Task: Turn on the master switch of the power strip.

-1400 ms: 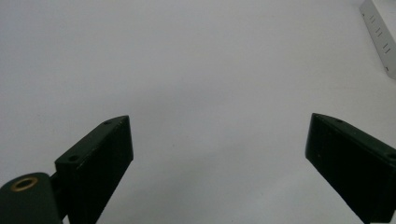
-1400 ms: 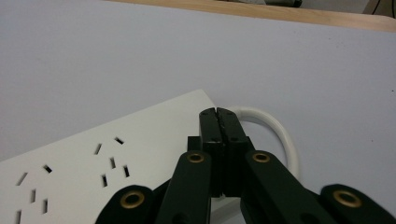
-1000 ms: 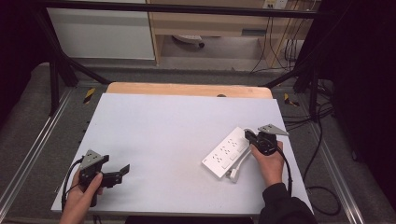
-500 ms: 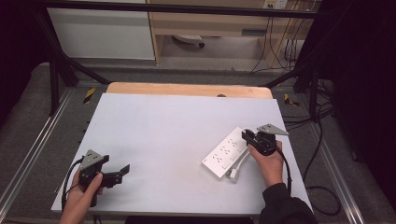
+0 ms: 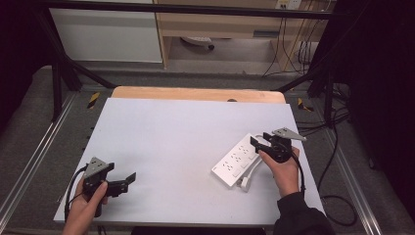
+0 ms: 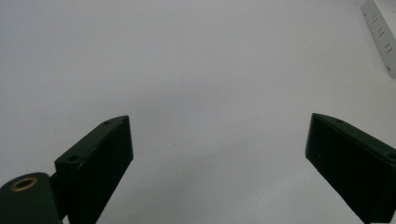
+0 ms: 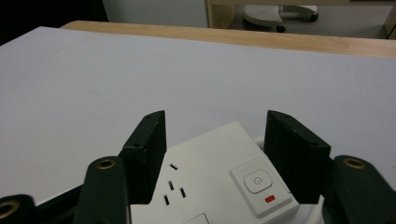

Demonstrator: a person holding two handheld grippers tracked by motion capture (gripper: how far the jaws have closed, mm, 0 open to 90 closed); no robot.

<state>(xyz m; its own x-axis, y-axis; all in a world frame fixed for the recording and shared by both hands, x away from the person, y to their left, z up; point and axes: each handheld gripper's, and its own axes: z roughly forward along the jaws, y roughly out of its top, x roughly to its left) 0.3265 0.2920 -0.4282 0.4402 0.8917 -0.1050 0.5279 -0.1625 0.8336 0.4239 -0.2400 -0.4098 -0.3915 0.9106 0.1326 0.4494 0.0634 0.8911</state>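
Observation:
A white power strip (image 5: 235,159) lies at an angle on the right side of the white table (image 5: 186,132), its cord and plug (image 5: 246,180) tucked beside it. My right gripper (image 5: 256,143) hovers over the strip's far end with its jaws open. In the right gripper view the jaws of the right gripper (image 7: 215,140) flank the end of the power strip (image 7: 210,186) that carries the switch (image 7: 257,181) and a red light. My left gripper (image 5: 130,178) rests open near the front left; the left gripper (image 6: 219,154) has bare table between its jaws and the power strip (image 6: 380,32) far off.
A wooden table edge (image 5: 195,94) runs along the far side. Black frame legs (image 5: 58,73) stand at the back corners, and cables (image 5: 337,147) hang off the right edge. A white cabinet (image 5: 103,34) stands beyond the table.
My right gripper has edged slightly left over the strip's end. The left gripper and the strip have not moved.

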